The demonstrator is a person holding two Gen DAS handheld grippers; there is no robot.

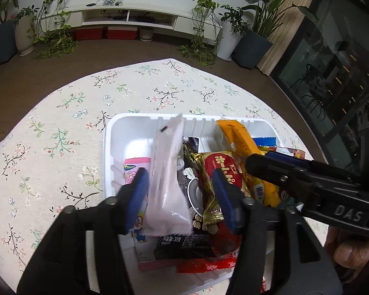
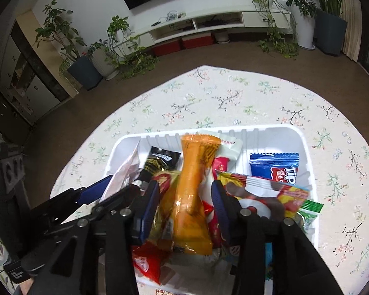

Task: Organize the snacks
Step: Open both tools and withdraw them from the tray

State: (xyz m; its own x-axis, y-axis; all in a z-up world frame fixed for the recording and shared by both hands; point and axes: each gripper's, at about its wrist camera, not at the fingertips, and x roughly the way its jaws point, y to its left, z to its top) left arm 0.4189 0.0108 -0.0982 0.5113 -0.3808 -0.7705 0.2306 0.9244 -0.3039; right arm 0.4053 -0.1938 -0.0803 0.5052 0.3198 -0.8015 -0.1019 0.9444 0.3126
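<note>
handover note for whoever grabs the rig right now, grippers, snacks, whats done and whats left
Left gripper: open, its blue pads either side of the pale pink plastic packet, not pressing on it.
Right gripper: open around the long orange wrapped snack, no grip.
Both packets stand in the white ribbed plastic tray on the floral tablecloth, amid other snacks, including a blue wrapped bar.
Done: the snacks in view are in the tray.
Left: the pile is jumbled; tidy it.
</note>
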